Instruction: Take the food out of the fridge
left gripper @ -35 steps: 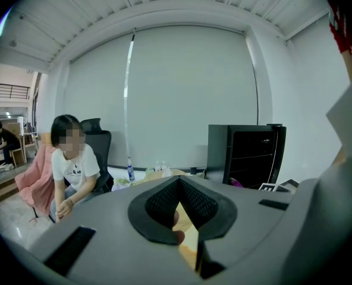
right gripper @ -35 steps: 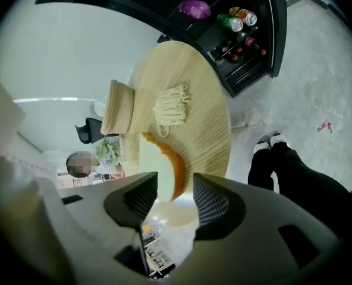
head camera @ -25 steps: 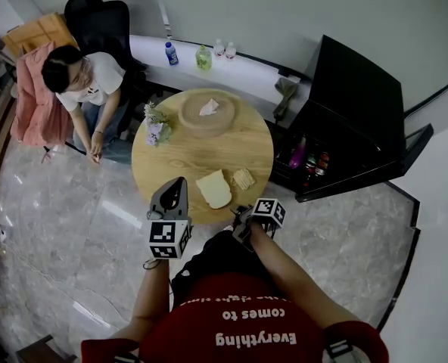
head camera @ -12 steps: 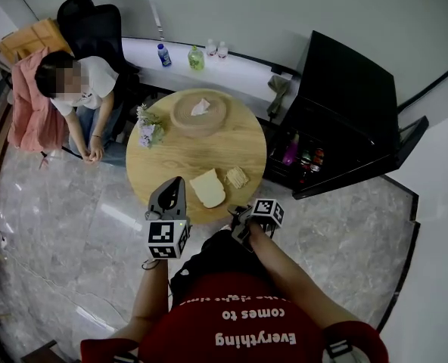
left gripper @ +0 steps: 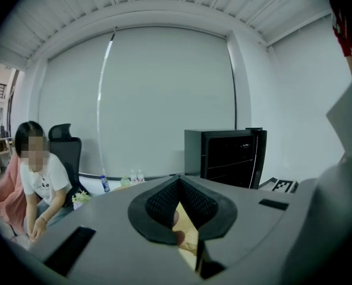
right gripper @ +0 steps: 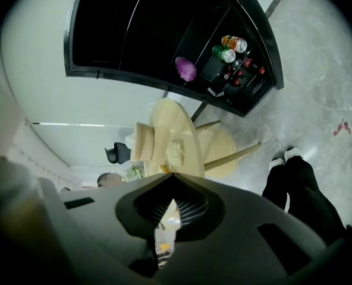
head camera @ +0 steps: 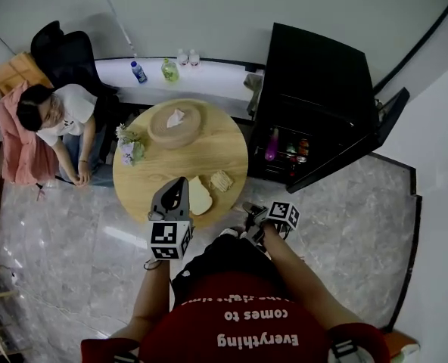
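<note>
The black fridge (head camera: 315, 82) stands open at the right of the round wooden table (head camera: 152, 180). On its shelves lie a purple food item (head camera: 272, 146) and a few cans (head camera: 300, 148); the right gripper view shows the purple item (right gripper: 186, 69) and the cans (right gripper: 229, 48) too. A bread slice (head camera: 199, 195) and a pale noodle-like piece (head camera: 222, 180) lie on the table. My left gripper (head camera: 180, 183) hovers over the table's near edge, jaws together, empty. My right gripper (head camera: 250, 210) hangs off the table's right side, shut and empty, well short of the fridge.
A wooden bowl (head camera: 177, 125) and a small flower bunch (head camera: 129, 146) sit on the table. A seated person (head camera: 54, 123) is at the far left beside a black chair (head camera: 65, 51). Bottles (head camera: 167, 68) line a white ledge. The fridge door (head camera: 387, 116) swings out to the right.
The view has swung right, so the fridge sits nearer the middle and the table further left. Both grippers have moved toward the fridge side, the right one more; both stay shut.
</note>
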